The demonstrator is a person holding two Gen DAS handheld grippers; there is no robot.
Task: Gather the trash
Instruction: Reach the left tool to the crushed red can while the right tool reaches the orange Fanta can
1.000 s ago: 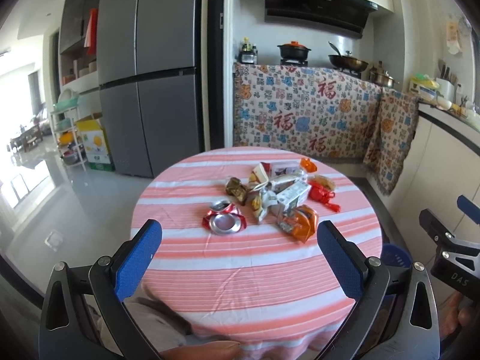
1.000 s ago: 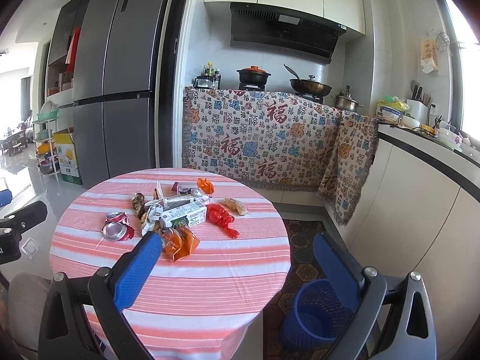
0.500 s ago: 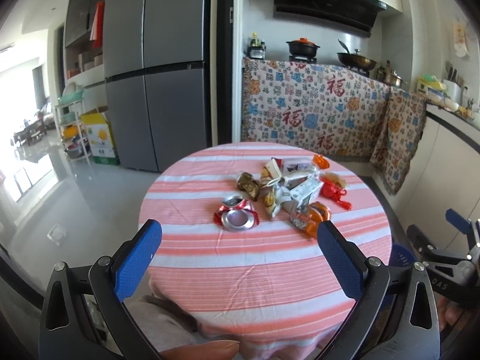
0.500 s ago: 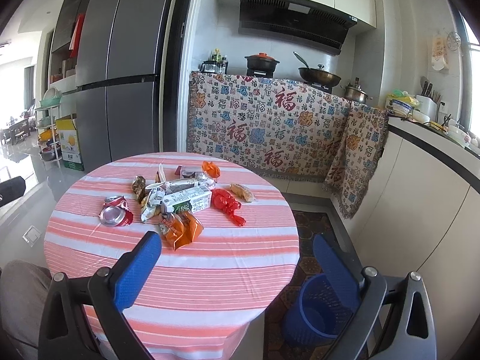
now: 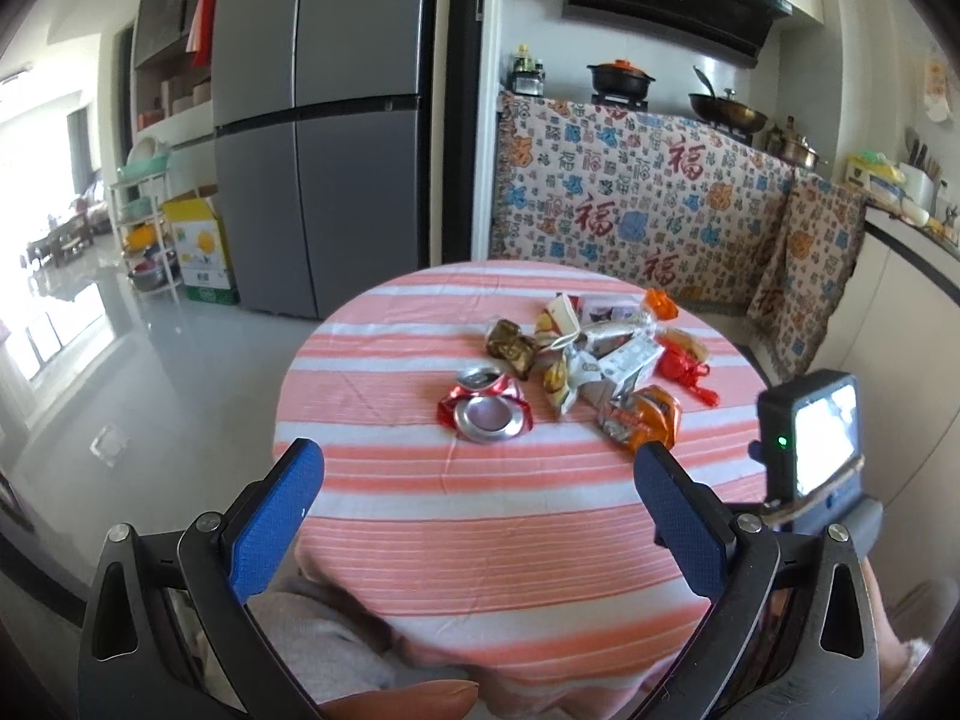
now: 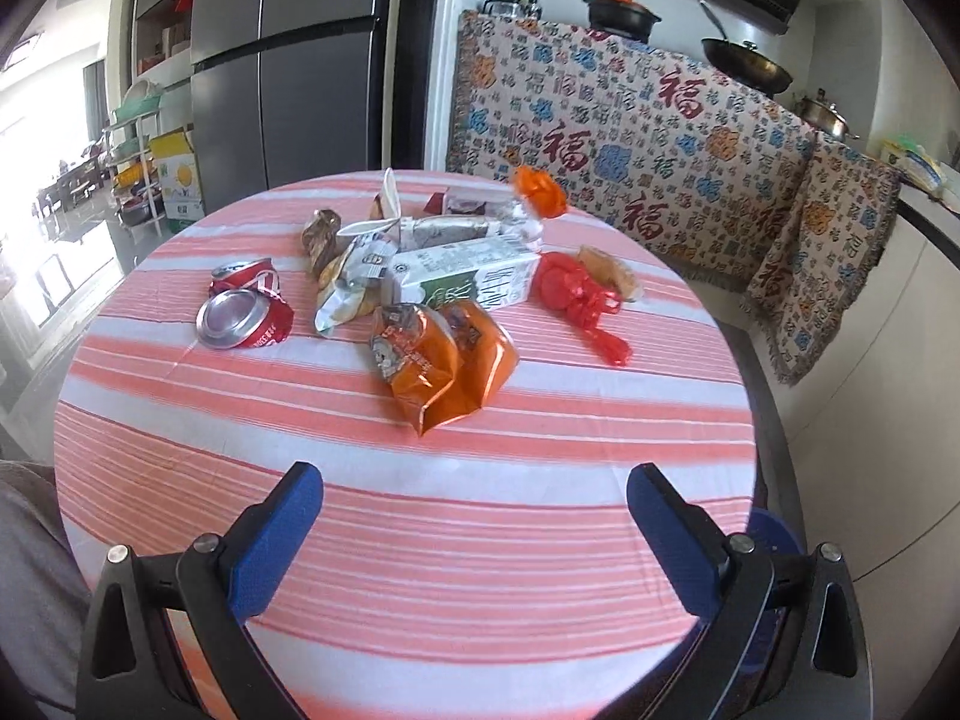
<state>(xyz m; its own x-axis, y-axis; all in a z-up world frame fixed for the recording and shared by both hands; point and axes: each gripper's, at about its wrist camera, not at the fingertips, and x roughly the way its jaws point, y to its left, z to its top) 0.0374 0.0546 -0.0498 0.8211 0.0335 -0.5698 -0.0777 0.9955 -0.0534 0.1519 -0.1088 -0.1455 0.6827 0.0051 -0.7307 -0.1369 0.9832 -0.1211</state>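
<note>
— Right wrist view first: what's nearest you?
— Your right gripper (image 6: 474, 510), fingers (image 6: 276, 534) spread wide and holding nothing, over the near edge of the striped round bench (image 6: 420, 570). Beyond it lies the orange snack bag (image 6: 444, 360), then the milk carton (image 6: 462, 279), a crushed red can (image 6: 246, 312) off to its left and a red wrapper (image 6: 570, 291) to its right.
— And your left?
— Your left gripper (image 5: 480, 510) has its fingers released too, empty, short of the can (image 5: 486, 411). A patterned cloth (image 5: 630, 210) hangs over the far counter.
</note>
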